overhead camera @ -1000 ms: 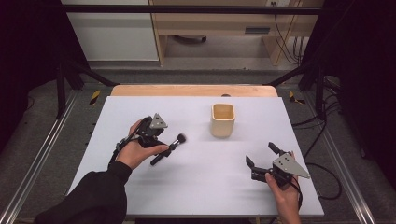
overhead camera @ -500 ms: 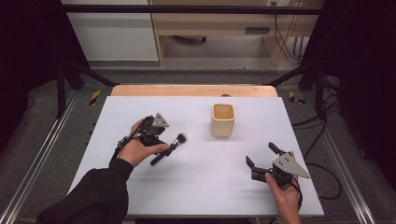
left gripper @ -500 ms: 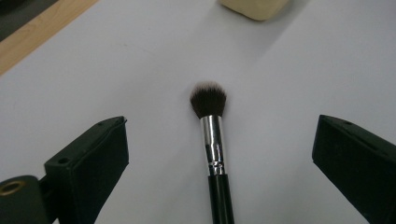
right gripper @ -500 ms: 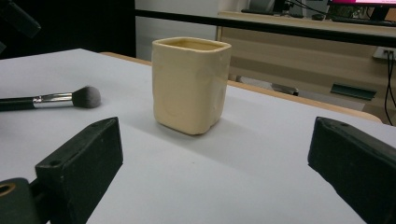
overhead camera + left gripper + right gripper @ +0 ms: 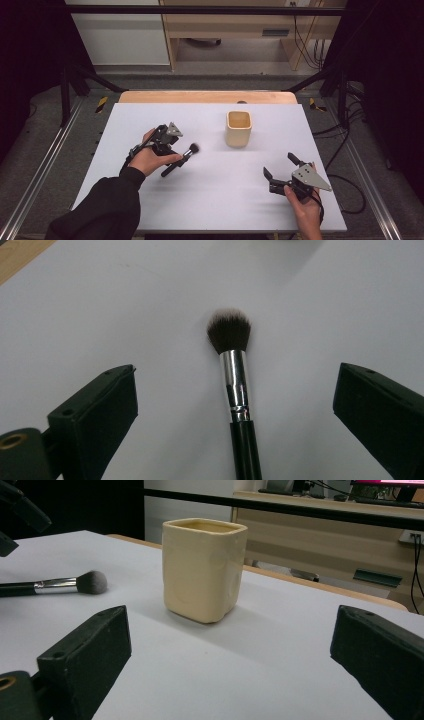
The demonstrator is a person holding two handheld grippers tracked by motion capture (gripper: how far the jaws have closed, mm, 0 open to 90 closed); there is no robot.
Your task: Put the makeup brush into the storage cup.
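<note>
- The makeup brush [image 5: 236, 390] is lying flat on the white bench [image 5: 210, 200], left of centre, with its dark bristle head pointing away from me and its silver collar joining a black handle.
- In my left gripper view, the brush is sitting between my two jaws, touching neither; bare bench is showing on each side of it.
- My left gripper [image 5: 175, 145] is hovering over the handle end of the brush [image 5: 181, 159], and its jaws are standing wide apart, holding nothing.
- A hand [image 5: 150, 157] in a black sleeve is carrying that gripper from the near left edge.
- The cream square cup [image 5: 238, 128] is standing upright on the bench, to the right of the brush and well apart from it, nearer the far edge.
- My right gripper [image 5: 280, 167] is resting low over the near right part of the bench, well apart from the cup [image 5: 204, 570].
- Its jaws are also standing wide and are gripping nothing; they are facing the cup, with the brush [image 5: 55, 585] showing off to one side.
</note>
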